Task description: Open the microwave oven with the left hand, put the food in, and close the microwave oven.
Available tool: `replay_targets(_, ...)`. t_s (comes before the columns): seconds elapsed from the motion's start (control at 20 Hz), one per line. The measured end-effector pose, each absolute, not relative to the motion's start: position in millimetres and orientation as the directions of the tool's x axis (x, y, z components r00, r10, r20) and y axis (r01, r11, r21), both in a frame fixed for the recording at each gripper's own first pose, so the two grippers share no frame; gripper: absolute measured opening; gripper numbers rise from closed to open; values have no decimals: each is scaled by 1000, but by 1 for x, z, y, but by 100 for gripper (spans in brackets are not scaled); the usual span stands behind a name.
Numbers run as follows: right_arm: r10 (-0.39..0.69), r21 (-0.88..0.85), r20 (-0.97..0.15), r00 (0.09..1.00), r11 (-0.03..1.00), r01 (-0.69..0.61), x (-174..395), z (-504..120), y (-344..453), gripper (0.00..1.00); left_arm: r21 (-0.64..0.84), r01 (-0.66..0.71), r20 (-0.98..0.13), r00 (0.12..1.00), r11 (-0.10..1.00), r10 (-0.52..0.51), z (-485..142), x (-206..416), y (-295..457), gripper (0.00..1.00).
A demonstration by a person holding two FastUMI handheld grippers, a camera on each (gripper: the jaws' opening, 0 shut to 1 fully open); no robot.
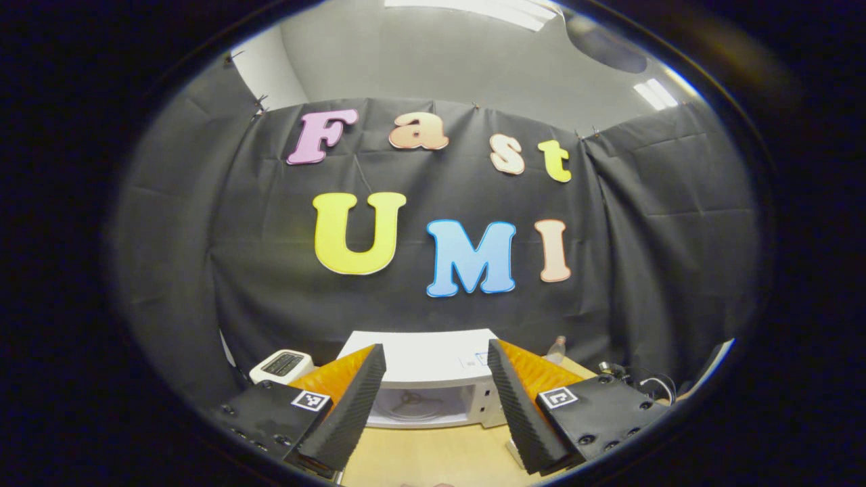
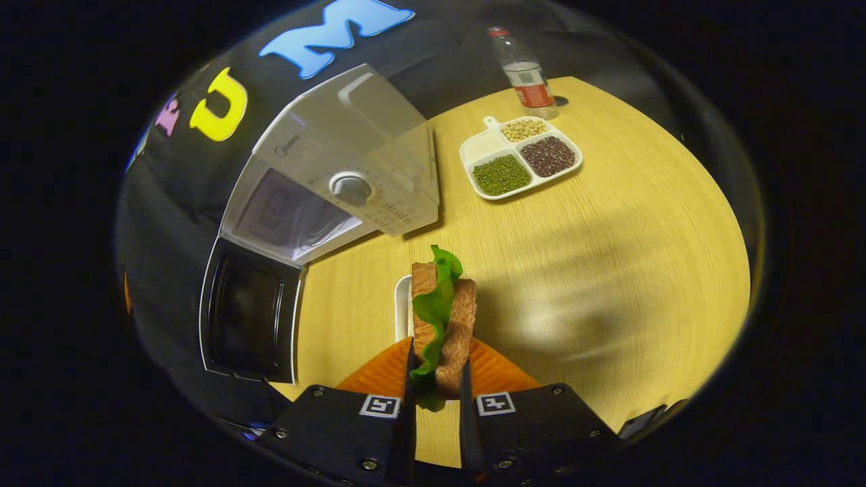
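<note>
We see the right gripper clamped on the sandwich over the table, beside the open microwave, while the left gripper gapes empty.

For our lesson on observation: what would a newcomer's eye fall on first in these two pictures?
First, the sandwich with green lettuce, clamped in the right tool low in the right gripper view. Next, the white microwave to its left, door swung open. Beyond lies a divided tray of beans and a bottle; the left tool hangs open facing the microwave.
</note>
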State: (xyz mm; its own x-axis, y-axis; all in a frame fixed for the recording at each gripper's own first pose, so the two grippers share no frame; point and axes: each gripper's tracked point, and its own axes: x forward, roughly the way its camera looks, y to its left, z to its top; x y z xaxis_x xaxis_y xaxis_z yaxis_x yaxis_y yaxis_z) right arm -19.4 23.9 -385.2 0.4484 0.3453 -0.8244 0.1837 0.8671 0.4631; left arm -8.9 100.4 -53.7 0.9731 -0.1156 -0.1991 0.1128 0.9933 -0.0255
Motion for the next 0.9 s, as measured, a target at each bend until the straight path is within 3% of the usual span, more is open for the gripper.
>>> replay_targets(0.25,313,501,-779,543,832,238,-13,-350,28,26,-52,147,-172,973,988,-153,-46,-7,130,97)
replay_targets(0.55,354,606,-660,662,772,191,-8,-289,83,26,-85,164,-134,975,983,-175,-38,-11,181,96)
replay_targets(0.9,357,686,-567,743,704,185,11,-270,150,27,-53,127,-95,987,990,-132,-24,-25,258,96)
